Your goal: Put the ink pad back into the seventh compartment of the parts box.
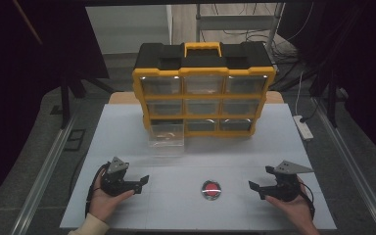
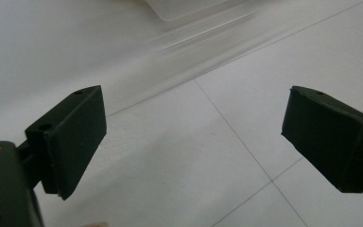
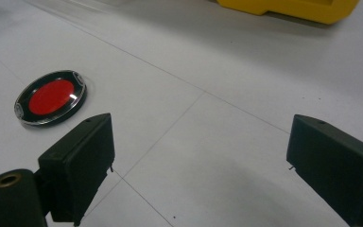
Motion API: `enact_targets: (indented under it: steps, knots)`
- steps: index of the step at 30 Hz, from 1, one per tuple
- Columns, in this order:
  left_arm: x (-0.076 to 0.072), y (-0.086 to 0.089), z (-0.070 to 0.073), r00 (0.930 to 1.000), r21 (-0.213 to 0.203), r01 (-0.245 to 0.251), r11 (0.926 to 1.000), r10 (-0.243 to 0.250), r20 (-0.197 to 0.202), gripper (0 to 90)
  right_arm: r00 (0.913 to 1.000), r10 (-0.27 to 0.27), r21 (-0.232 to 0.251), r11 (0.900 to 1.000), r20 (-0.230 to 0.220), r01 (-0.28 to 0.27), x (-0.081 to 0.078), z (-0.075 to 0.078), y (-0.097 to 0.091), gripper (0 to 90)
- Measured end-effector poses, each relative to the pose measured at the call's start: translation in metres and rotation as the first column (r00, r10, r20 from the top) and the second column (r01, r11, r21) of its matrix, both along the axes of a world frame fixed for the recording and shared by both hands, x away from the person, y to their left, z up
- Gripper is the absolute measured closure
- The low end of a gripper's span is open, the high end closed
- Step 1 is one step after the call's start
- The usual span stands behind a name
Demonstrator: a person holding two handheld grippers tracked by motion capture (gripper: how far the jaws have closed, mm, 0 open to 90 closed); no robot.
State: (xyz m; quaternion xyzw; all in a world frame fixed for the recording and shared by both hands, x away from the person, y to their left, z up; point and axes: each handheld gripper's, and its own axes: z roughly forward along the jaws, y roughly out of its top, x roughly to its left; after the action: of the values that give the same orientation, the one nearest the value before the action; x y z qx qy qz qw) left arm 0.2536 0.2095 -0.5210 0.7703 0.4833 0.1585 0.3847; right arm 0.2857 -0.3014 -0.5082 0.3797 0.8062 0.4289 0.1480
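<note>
Contents of the yellow-and-black drawer organizer too dim to read. Clear drawer pulled out, contents indistinct. Left gripper and right gripper spread wide, flanking red disc.

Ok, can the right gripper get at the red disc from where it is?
Probably yes: the right gripper is open, and bare table lies between it and the red disc.
</note>
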Motion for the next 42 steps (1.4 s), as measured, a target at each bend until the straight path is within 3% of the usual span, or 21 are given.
enact_targets:
  steps: [28, 42]
  knots:
    - [-0.0066, 0.0014, 0.0019, 0.9999, 0.002, 0.012, 0.9999, -0.012, 0.012, 8.1, 0.9998, 0.003, 0.0, 1.0, -0.019, -0.003, 0.0047, -0.0006, 0.0021, 9.5]
    - [-0.0017, -0.0029, 0.0067, 0.9996, -0.016, 0.026, 0.9995, -0.026, 0.014, 8.3, 0.9998, 0.002, -0.004, 1.0, -0.019, -0.002, 0.004, -0.0003, 0.0018, 9.5]
